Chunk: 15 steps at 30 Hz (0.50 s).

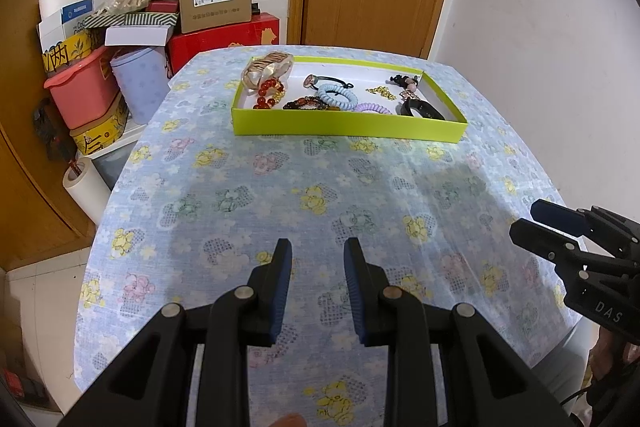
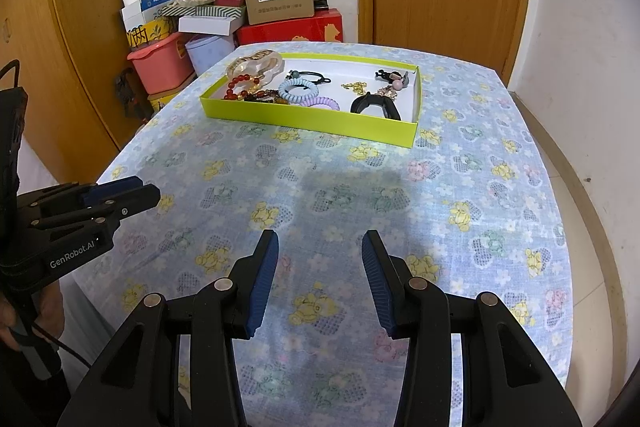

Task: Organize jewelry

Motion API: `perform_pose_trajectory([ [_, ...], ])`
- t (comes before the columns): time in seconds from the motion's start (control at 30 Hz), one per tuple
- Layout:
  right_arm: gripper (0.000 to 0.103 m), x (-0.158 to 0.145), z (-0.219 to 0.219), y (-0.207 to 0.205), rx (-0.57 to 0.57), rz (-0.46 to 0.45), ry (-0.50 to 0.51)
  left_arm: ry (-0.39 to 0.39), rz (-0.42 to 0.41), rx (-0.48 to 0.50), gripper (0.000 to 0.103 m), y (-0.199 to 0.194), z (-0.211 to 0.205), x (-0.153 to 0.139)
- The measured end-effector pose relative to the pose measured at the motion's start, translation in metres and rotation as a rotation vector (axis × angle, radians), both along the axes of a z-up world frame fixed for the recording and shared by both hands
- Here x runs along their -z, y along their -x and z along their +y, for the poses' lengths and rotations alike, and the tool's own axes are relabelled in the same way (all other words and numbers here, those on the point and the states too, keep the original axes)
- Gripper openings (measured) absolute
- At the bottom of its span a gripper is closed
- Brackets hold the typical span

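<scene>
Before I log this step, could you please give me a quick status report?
Left hand-held gripper open, empty; right hand-held gripper open, empty. Jewelry sits in shallow lime-green cardboard tray on far side of table. Floral tablecloth between: nothing in the way.

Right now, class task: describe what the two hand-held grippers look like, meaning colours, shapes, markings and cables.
Both the left gripper and the right gripper are black angular linkages with silver pivot pins and two fingers faced with ribbed dark-blue pads. The left one's side reads "GenRobot.AI" and a black cable hangs below it; the right one's side reads "DAS". No sleeves show.
</scene>
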State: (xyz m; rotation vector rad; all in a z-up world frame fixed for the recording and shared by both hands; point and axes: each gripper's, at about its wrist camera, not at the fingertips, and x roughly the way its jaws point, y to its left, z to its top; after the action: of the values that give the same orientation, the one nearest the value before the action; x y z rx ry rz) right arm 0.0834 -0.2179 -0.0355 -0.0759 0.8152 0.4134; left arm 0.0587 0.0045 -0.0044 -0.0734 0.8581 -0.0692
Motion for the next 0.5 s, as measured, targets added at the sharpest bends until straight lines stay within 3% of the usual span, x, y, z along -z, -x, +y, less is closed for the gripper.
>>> perform_pose_trajectory([
  [0.5,0.044,-0.0017,0.0004,0.0010,0.001,-0.002,0.001,-0.010,0.003,0.007,0.028,0.0018,-0.0014,-0.0003],
])
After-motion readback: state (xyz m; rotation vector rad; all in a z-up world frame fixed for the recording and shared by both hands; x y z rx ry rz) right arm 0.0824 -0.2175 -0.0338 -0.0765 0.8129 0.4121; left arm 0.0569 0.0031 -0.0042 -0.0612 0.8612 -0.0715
